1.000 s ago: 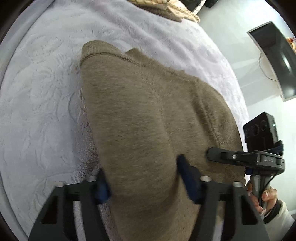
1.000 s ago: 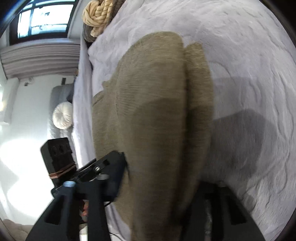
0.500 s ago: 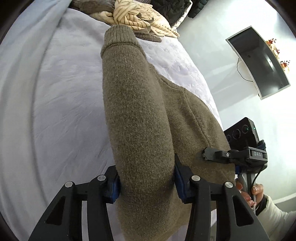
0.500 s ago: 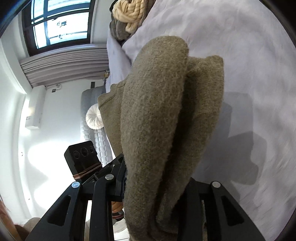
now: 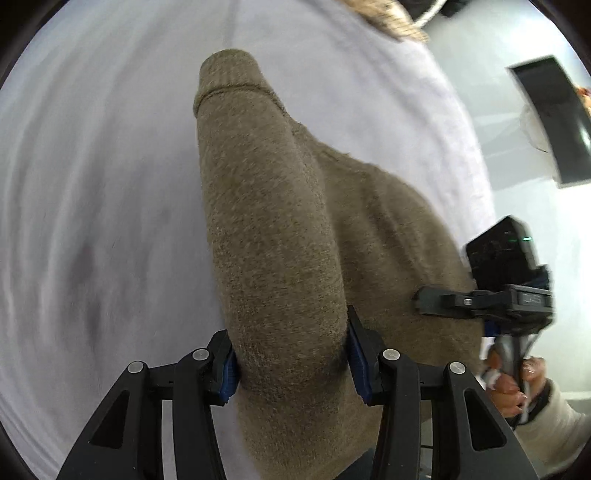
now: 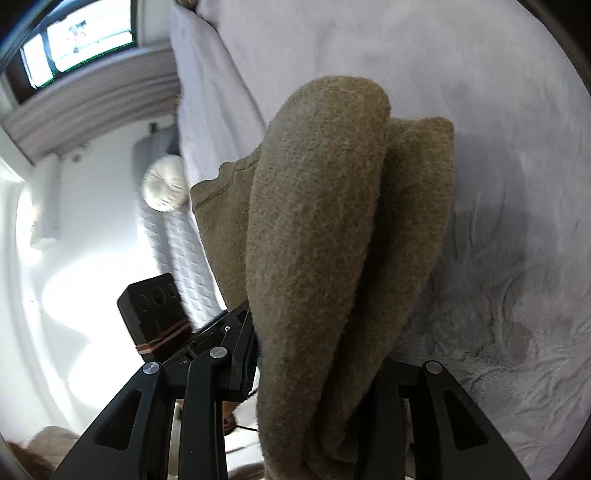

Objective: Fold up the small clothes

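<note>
An olive-brown knit sweater (image 5: 280, 236) hangs in thick folds above the pale bed cover (image 5: 92, 184). My left gripper (image 5: 291, 354) is shut on one bunched end of it, the fabric draping over the blue pads. My right gripper (image 6: 317, 362) is shut on the other end of the sweater (image 6: 325, 221), which fills the gap between its fingers. The right gripper also shows in the left wrist view (image 5: 480, 299) at the sweater's right edge. The left gripper shows in the right wrist view (image 6: 207, 332), low and left.
The bed cover (image 6: 498, 184) spreads under the sweater. A pile of cream and tan knitwear (image 5: 388, 18) lies at the bed's far end. A dark monitor (image 5: 554, 118) stands off the bed. A round white cushion (image 6: 164, 188) and a window (image 6: 85, 40) show beside the bed.
Both grippers have lifted the sweater off the bed cover and keep carrying it. It went from lying spread to hanging in folds. The view has swung across the bed.
</note>
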Tool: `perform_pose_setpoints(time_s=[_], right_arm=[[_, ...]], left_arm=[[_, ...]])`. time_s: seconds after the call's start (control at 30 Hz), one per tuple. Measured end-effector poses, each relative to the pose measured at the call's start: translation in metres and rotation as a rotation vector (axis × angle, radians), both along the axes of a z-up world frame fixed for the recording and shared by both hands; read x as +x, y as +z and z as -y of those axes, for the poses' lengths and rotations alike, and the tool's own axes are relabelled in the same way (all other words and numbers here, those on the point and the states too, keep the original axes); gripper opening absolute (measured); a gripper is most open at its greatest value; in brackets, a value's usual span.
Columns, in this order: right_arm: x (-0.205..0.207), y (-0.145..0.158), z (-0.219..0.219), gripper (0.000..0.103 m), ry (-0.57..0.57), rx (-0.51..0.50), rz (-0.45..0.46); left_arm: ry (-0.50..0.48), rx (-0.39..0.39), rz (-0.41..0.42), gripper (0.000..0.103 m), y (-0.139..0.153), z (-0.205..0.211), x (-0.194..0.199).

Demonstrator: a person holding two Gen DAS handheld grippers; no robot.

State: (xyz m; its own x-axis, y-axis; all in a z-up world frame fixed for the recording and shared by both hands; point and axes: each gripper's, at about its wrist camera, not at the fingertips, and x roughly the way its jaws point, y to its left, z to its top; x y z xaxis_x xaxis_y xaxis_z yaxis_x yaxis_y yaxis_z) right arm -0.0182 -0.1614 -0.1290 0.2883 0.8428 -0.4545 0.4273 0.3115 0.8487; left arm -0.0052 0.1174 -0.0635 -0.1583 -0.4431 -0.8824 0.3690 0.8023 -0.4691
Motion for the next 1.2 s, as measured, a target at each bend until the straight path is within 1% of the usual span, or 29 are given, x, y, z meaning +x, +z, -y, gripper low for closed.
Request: perform_pose_setpoints(time_s=[0.07,0.13,0.2,0.23,0.27,0.3,0.33,0.37,0.4,0.43,0.53,0.57,0.6,0.63,0.67,0.7,0.77,0.8,0.87,0.9,0.97,1.0,1.03,1.1,1.13,1.2], right_arm=[[0.005,0.001,-0.007,0.037,0.045,-0.077,-0.004],[0.012,0.012,-0.009,0.041,0.079,-0.155,0.013],[0.016,0.027,-0.009,0.045,0.115,-0.294,0.033],[0.016,0.036,-0.007,0.045,0.129,-0.386,0.039],[0.015,0.042,-0.005,0.045,0.134,-0.451,0.038],[0.018,0.044,-0.003,0.045,0.137,-0.49,0.035],[0.019,0.047,-0.001,0.043,0.146,-0.554,0.026],[0.019,0.048,-0.001,0.042,0.163,-0.623,0.009],[0.019,0.047,0.0,0.042,0.177,-0.678,-0.008],[0.018,0.045,-0.001,0.042,0.188,-0.721,-0.021],[0.012,0.03,-0.004,0.042,0.193,-0.746,-0.048],[0.012,0.027,-0.007,0.042,0.204,-0.774,-0.048],[0.007,0.025,-0.009,0.042,0.216,-0.803,-0.04],[0.008,0.025,-0.013,0.042,0.227,-0.832,-0.03],[0.009,0.025,-0.017,0.042,0.235,-0.86,-0.025],[0.01,0.028,-0.019,0.042,0.236,-0.88,-0.025],[0.01,0.031,-0.023,0.043,0.236,-0.901,-0.038],[0.004,0.034,-0.023,0.043,0.232,-0.906,-0.049],[0.001,0.042,-0.017,0.043,0.206,-0.895,-0.078],[-0.001,0.045,-0.013,0.046,0.19,-0.884,-0.084],[-0.014,0.055,-0.009,0.047,0.155,-0.835,-0.08],[-0.021,0.059,-0.009,0.051,0.141,-0.802,-0.068],[-0.024,0.065,-0.012,0.057,0.126,-0.763,-0.054],[-0.033,0.069,-0.017,0.063,0.131,-0.73,-0.041],[-0.035,0.068,-0.026,0.063,0.157,-0.733,-0.042],[-0.034,0.06,-0.037,0.063,0.2,-0.779,-0.066]], left_arm=[[0.013,0.017,0.002,0.049,-0.006,-0.004,-0.002],[0.026,0.004,0.023,0.049,-0.001,-0.007,-0.002],[0.03,0.001,0.05,0.049,0.007,-0.016,-0.002],[0.035,0.005,0.069,0.049,0.011,-0.02,-0.001],[0.044,0.014,0.096,0.049,0.015,-0.024,0.0],[0.054,0.025,0.125,0.049,0.017,-0.02,-0.001],[0.062,0.036,0.141,0.049,0.017,-0.025,0.0],[0.077,0.054,0.155,0.049,0.016,-0.027,0.001],[0.085,0.067,0.157,0.049,0.015,-0.024,0.002],[0.087,0.096,0.158,0.049,0.01,-0.025,0.003],[0.054,0.172,0.193,0.051,-0.007,-0.014,-0.001],[0.039,0.192,0.21,0.052,-0.013,-0.009,-0.003],[0.027,0.208,0.227,0.054,-0.016,-0.005,-0.005],[0.022,0.229,0.244,0.057,-0.017,-0.003,-0.005],[0.018,0.251,0.26,0.063,-0.016,-0.001,-0.006],[0.009,0.27,0.279,0.063,-0.014,0.001,-0.007],[-0.005,0.285,0.293,0.063,-0.008,0.004,-0.009],[-0.011,0.293,0.296,0.063,-0.006,0.005,-0.011],[-0.021,0.313,0.3,0.063,-0.003,0.009,-0.015],[-0.026,0.321,0.3,0.063,0.0,0.005,-0.019],[-0.023,0.337,0.291,0.063,0.001,0.006,-0.022],[-0.02,0.344,0.286,0.063,0.001,0.005,-0.025],[-0.015,0.353,0.279,0.063,0.001,0.006,-0.027],[-0.014,0.368,0.28,0.063,0.005,0.003,-0.035],[-0.015,0.372,0.283,0.063,0.007,-0.002,-0.038],[-0.01,0.378,0.279,0.063,0.011,-0.008,-0.045]])
